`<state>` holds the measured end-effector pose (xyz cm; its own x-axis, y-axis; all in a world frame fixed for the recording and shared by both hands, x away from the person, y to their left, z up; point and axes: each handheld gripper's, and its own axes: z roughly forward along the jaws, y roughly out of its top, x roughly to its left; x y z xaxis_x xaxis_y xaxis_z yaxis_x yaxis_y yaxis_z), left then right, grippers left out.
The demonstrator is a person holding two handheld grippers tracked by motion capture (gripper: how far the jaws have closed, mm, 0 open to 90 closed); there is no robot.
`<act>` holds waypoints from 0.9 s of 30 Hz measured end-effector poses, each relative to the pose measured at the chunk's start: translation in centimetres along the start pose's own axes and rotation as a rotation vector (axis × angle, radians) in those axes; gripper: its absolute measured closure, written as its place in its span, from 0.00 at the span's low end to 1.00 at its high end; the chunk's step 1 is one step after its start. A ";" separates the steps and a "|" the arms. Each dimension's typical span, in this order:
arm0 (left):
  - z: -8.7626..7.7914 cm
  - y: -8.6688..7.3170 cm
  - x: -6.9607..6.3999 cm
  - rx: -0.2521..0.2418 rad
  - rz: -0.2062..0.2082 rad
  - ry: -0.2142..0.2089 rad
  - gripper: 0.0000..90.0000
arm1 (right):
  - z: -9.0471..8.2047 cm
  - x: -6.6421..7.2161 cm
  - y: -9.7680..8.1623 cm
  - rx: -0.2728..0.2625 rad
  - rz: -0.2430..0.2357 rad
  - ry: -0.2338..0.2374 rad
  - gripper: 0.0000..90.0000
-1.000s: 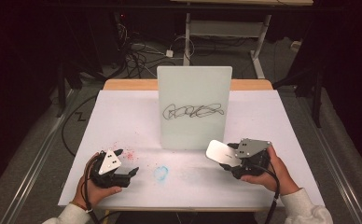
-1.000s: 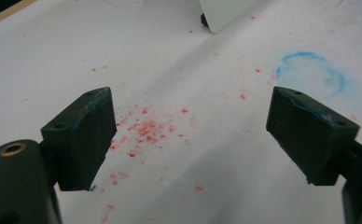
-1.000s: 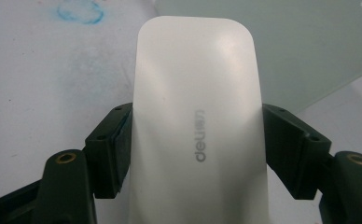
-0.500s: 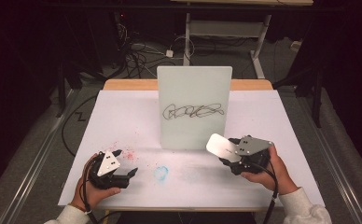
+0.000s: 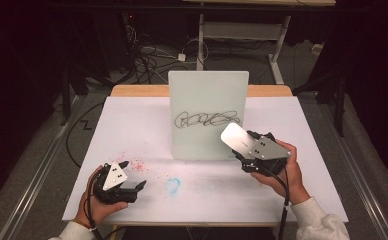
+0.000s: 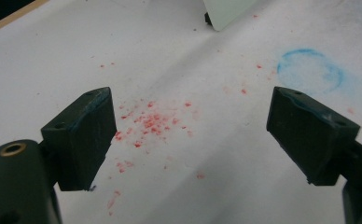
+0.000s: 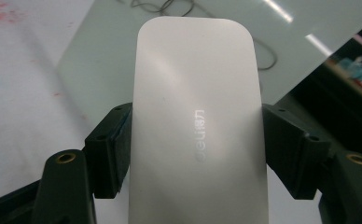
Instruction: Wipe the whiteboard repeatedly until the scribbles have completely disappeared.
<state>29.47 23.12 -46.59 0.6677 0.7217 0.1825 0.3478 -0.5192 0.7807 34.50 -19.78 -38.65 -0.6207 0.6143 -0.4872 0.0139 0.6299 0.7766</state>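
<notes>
Before the scribbled whiteboard (image 5: 208, 117), right tongs (image 5: 242, 142) clamp a white eraser (image 7: 198, 135); left tongs (image 6: 188, 135) gape empty over red specks (image 6: 151, 121).

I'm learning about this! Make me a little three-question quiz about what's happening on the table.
1. True or false: the right gripper has its fingers shut on the white eraser.
2. What is drawn on the whiteboard? A) a black scribble B) a red star C) nothing
3. What colour is the ring-shaped smudge on the table near the left gripper?

Key: 1. True. 2. A. 3. Blue.
</notes>
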 end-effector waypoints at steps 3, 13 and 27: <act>0.0 0.0 0.0 0.001 -0.001 0.000 0.17 | 0.5 0.0 0.1 -0.005 -0.047 -0.075 0.35; 0.1 0.0 -0.1 0.007 0.004 -0.006 0.17 | 2.7 -0.5 0.9 -0.034 -0.102 -0.225 0.35; 0.0 -0.1 -0.1 0.001 0.000 -0.007 0.17 | 5.9 2.2 1.3 -0.010 -0.164 -0.275 0.35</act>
<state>29.43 23.09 -46.67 0.6724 0.7184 0.1783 0.3484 -0.5197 0.7801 37.77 -14.88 -41.07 -0.3788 0.6111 -0.6950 -0.0772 0.7275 0.6817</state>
